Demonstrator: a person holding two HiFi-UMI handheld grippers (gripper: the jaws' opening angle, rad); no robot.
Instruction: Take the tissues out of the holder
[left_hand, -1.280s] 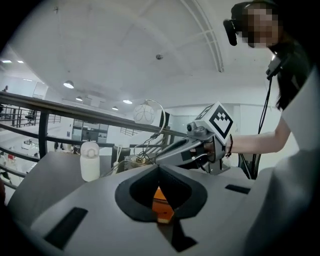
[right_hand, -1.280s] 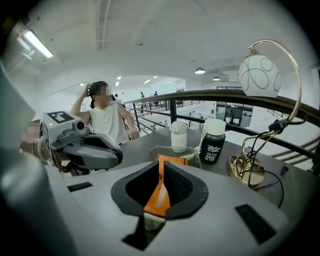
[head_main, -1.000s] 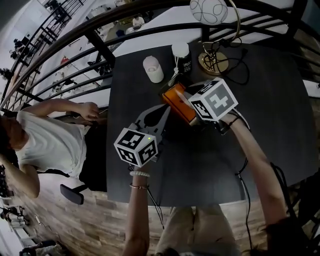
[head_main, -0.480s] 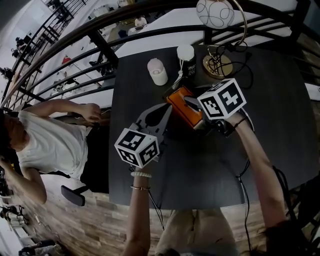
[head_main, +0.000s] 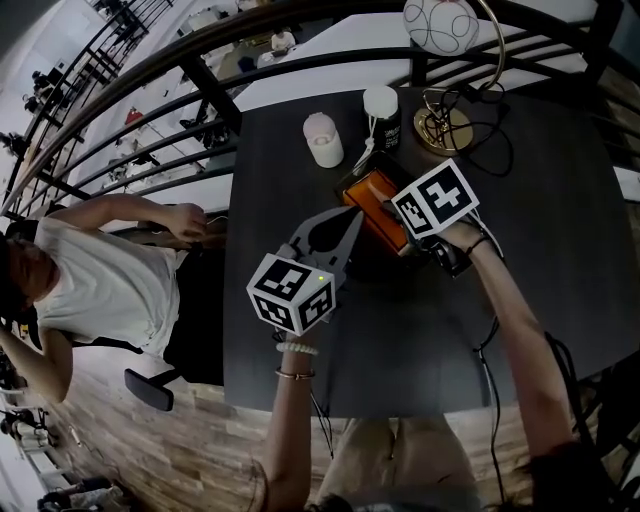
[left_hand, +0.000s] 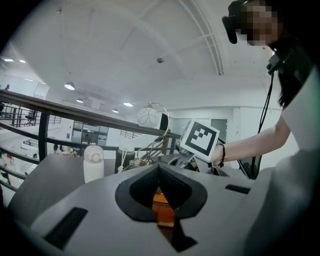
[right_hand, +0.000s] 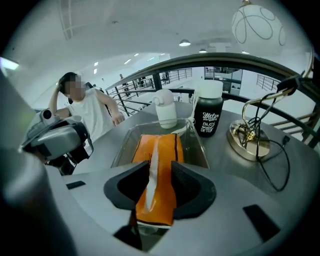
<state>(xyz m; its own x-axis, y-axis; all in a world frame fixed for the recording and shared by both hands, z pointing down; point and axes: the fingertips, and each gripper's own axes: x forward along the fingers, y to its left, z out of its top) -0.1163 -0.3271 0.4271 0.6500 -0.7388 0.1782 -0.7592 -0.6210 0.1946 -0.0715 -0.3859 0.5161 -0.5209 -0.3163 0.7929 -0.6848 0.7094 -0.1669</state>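
An orange tissue pack (right_hand: 167, 145) with a white tissue strip along its slot lies in a clear holder (right_hand: 201, 150) on the dark table. My right gripper (right_hand: 159, 167) points steeply down over the pack's near end. Its jaws have just been opening and now stand wide on either side of the pack and strip, without pressing on them. In the head view the pack (head_main: 372, 195) sits between both grippers. My left gripper (head_main: 348, 222) is shut, with its tips at the holder's (head_main: 350, 186) near left side. I cannot tell whether they pinch the clear wall. Orange shows behind the left gripper's (left_hand: 159, 170) jaws.
Behind the holder stand a white bottle (head_main: 323, 140) and a black bottle with a white cap (head_main: 382, 115). A gold lamp base (head_main: 440, 130) with tangled cable sits at the back right. A railing runs beyond the table. A person in a white shirt (head_main: 110, 280) sits to the left.
My right gripper has sunk toward the tissue pack and its jaws have opened. The left gripper has stayed by the holder.
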